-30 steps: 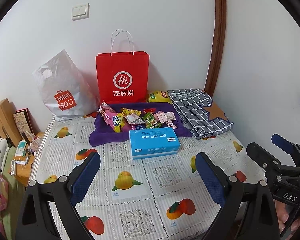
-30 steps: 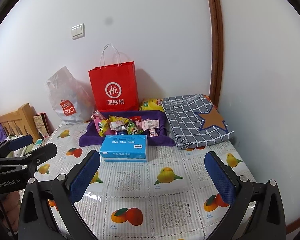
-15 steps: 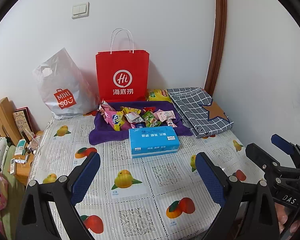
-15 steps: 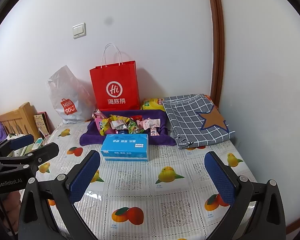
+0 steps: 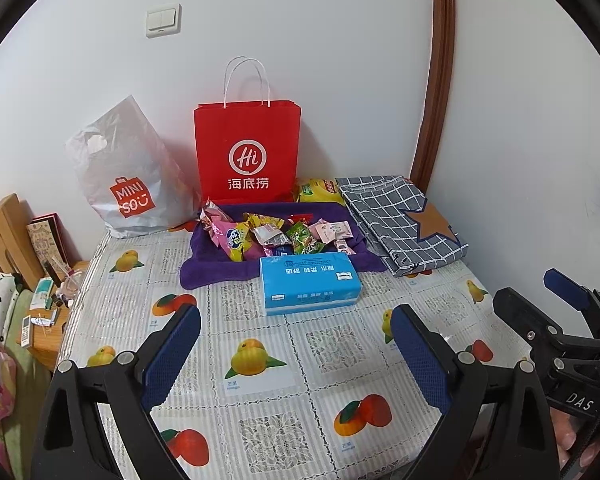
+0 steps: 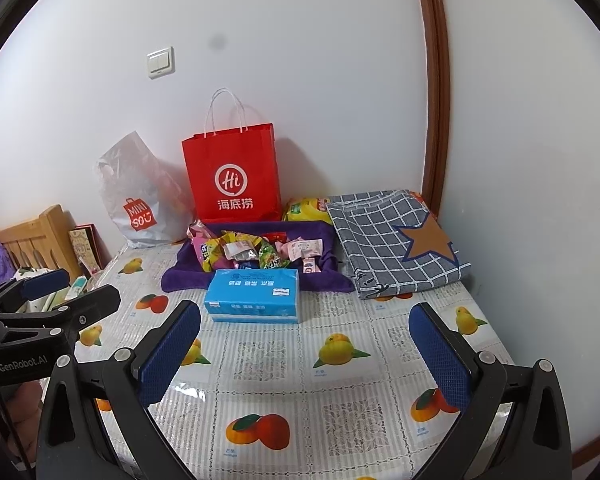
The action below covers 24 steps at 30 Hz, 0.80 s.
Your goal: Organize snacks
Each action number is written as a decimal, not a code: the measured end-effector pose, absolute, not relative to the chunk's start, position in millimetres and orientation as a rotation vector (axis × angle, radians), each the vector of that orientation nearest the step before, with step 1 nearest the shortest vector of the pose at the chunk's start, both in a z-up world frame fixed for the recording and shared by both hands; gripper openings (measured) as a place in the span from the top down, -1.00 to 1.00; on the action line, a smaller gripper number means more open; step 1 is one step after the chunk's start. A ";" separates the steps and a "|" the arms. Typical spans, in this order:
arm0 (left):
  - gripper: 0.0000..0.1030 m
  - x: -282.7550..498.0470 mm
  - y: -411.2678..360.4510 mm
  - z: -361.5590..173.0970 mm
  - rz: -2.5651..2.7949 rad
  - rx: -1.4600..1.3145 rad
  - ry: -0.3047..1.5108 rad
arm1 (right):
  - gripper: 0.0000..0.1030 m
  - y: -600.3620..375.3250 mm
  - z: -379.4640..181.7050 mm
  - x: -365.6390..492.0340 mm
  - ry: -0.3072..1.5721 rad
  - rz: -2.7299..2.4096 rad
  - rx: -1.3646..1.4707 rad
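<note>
**Both grippers wide apart above the table, snacks waiting at the back**

The left gripper [image 5: 296,344] hangs over the fruit-print tablecloth [image 5: 332,364] with its blue pads spread and nothing between them. The right gripper [image 6: 304,344] hovers alongside, equally splayed and empty. The snacks [image 5: 276,234], a jumble of bright wrappers, lie heaped on a purple cloth [image 5: 216,268] toward the far side, near the wall. A blue tissue pack [image 5: 310,282] sits just in front of that cloth, touching its edge. Behind stand a red paper bag [image 5: 247,152] and a grey plastic bag [image 5: 124,176] (both against the wall). A folded checked fabric [image 5: 400,220] lies to the right of the pile.
</note>
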State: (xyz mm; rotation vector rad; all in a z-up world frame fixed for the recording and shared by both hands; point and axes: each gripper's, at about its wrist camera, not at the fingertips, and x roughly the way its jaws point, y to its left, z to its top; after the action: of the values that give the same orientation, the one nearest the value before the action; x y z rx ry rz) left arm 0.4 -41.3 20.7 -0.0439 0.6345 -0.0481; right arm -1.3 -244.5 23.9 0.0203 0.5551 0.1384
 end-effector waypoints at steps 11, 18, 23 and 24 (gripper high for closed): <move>-0.87 -1.0 -36.8 21.5 -0.044 -0.050 0.631 | -1.00 -241.2 21.4 -2.7 0.549 0.150 0.012; -0.87 -0.3 -34.3 19.8 -0.041 -0.055 0.633 | -1.00 -238.0 19.8 -2.2 0.552 0.155 0.011; -0.87 0.9 -34.2 19.4 -0.040 -0.056 0.641 | -1.00 -237.2 18.7 -2.9 0.551 0.157 0.010; -0.87 1.3 -34.1 19.1 -0.039 -0.056 0.642 | -1.00 -237.4 18.5 -2.8 0.551 0.159 0.010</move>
State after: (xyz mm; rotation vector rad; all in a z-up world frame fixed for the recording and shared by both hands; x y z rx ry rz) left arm 1.3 -34.1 19.1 -0.0559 0.6423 -0.0388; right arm -2.8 -237.4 18.5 0.0105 0.5514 0.1587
